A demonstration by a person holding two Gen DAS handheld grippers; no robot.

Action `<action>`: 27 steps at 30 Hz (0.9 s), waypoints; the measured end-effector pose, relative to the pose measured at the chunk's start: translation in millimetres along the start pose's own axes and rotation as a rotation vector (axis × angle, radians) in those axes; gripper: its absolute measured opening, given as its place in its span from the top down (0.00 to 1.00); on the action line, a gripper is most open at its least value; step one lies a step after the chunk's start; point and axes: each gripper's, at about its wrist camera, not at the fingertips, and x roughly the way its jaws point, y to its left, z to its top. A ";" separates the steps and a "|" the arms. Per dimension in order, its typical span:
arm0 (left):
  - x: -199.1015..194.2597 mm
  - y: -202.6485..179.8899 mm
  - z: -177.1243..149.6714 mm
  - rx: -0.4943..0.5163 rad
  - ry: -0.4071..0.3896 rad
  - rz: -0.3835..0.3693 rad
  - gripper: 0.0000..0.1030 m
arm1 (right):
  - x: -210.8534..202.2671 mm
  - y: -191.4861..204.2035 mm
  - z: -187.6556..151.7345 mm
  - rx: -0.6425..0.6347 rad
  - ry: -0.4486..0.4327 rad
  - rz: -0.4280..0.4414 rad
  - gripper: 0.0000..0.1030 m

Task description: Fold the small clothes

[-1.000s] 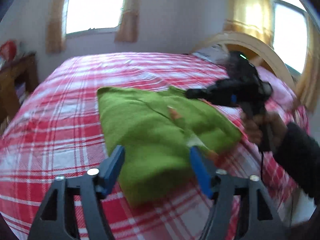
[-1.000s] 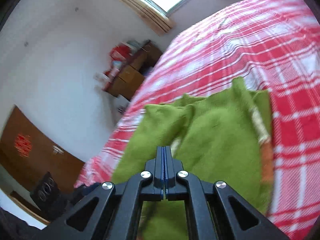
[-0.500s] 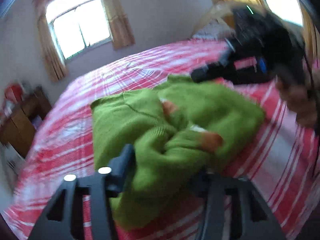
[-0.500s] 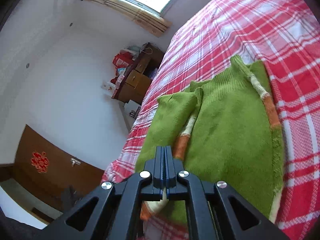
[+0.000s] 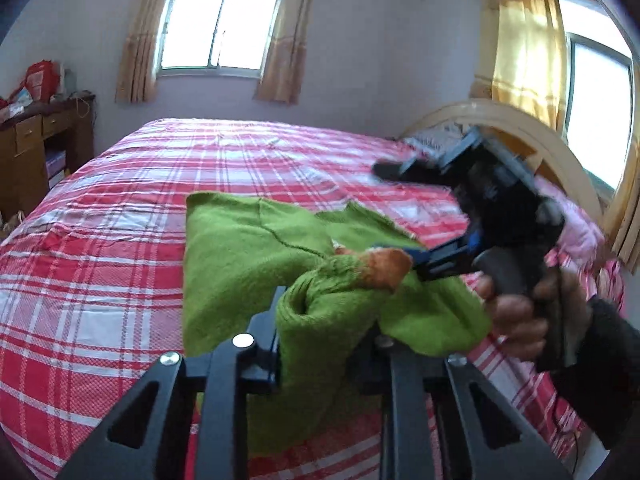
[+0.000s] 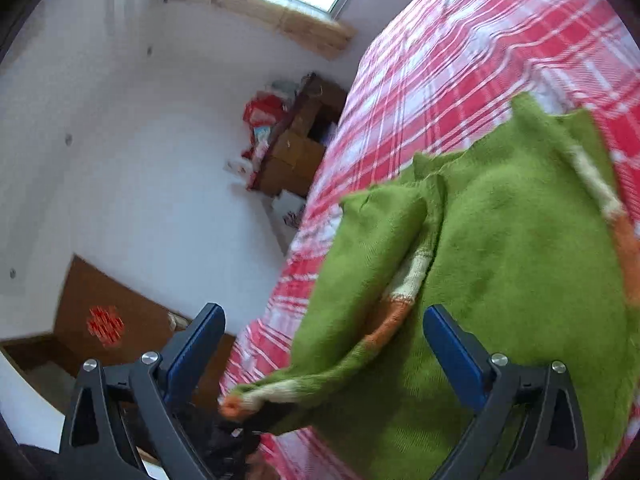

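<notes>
The green sweater [image 5: 240, 264] lies on the red plaid bed [image 5: 100, 240], partly folded, one sleeve with an orange-and-white cuff [image 5: 386, 266] raised off the body. The left claw [image 5: 320, 344] is closed on a bunched fold of that sleeve. The right claw [image 6: 324, 344] is spread wide above the sweater, gripping nothing. A wooden dresser [image 5: 36, 152] stands beside the bed.

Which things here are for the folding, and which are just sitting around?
For the folding:
- green sweater
- left gripper, shut on the sweater
- right gripper, open
- bed, under the sweater

Just sitting around:
- wooden dresser
- red bag on it
- curtains
</notes>
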 end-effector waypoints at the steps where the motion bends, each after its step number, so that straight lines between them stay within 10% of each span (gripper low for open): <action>1: -0.7 2.5 0.0 -0.003 -0.004 0.001 0.76 | 9.1 1.0 1.5 -0.010 0.025 -0.017 0.03; 7: -0.4 3.5 -4.3 0.008 -0.012 0.002 0.76 | 54.6 5.3 16.3 -0.067 0.096 -0.154 0.08; 10: 2.3 3.1 -5.2 0.014 -0.003 0.015 0.76 | 74.8 8.8 22.5 -0.087 0.138 -0.208 0.73; 27: 34.9 -76.1 21.5 0.169 -0.029 -0.102 0.77 | -16.3 37.7 57.5 -0.351 -0.008 -0.310 0.88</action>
